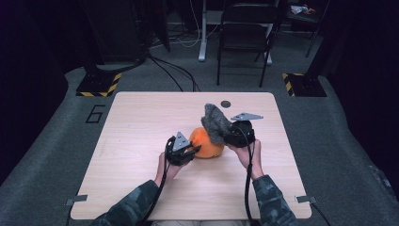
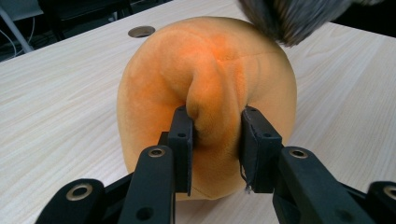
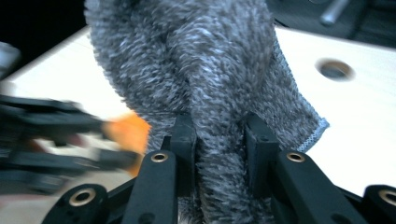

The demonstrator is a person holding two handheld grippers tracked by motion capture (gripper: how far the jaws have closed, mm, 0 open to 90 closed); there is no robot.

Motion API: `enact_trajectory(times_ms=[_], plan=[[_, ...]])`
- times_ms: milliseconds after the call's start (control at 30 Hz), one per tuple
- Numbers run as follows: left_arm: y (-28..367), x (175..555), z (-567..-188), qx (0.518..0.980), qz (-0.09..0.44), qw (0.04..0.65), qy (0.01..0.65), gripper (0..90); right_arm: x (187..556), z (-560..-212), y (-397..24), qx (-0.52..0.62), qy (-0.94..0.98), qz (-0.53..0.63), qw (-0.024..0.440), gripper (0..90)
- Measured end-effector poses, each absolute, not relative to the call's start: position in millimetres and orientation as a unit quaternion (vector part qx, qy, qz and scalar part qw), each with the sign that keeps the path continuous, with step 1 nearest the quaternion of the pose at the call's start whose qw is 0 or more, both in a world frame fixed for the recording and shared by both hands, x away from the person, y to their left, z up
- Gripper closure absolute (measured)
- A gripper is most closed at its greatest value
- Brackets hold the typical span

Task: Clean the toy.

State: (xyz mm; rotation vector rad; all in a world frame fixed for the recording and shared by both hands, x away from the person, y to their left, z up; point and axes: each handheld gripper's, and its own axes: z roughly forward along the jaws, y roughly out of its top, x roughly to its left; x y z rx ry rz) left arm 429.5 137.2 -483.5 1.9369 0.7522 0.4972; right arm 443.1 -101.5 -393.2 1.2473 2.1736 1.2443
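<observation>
An orange plush ball (image 1: 206,142) rests on the wooden table (image 1: 141,122) near its middle. My left gripper (image 1: 192,151) is shut on a pinched fold of the orange plush (image 2: 212,70), pads pressing from both sides (image 2: 215,140). My right gripper (image 1: 227,133) is shut on a grey fuzzy cloth (image 1: 215,121), held up just above and to the right of the plush. In the right gripper view the grey cloth (image 3: 205,70) is bunched between the jaws (image 3: 219,149) and the orange plush (image 3: 128,130) peeks out behind it at the left.
A round cable hole (image 1: 226,103) sits near the table's far edge. Beyond the table stand a black chair (image 1: 244,33) and stands with yellow-black striped bases (image 1: 99,84). A person's camouflage sleeves (image 1: 273,202) come in from the bottom.
</observation>
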Motion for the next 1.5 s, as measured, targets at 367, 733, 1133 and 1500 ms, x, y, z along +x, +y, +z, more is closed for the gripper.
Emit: enact_trajectory(times_ms=[367, 733, 1133, 1500], plan=[[135.1, 429.1, -485.1, 0.799, 0.205, 0.478, 0.301, 68.1, 449.9, -428.2, -71.4, 0.413, 0.807, 0.378, 0.187, 69.8], [134.6, 428.4, -485.4, 0.799, 0.207, 0.479, 0.301, 68.2, 460.2, -445.0, -102.5, 0.458, 0.805, 0.328, 0.186, 69.8], [138.1, 429.2, -485.4, 0.794, 0.205, 0.484, 0.304, 68.2, 480.3, -484.8, -131.3, 0.516, 0.800, 0.261, 0.160, 70.6], [137.5, 429.4, -484.4, 0.795, 0.208, 0.484, 0.300, 67.9, 443.3, -405.7, -97.8, 0.430, 0.783, 0.415, 0.173, 71.6]])
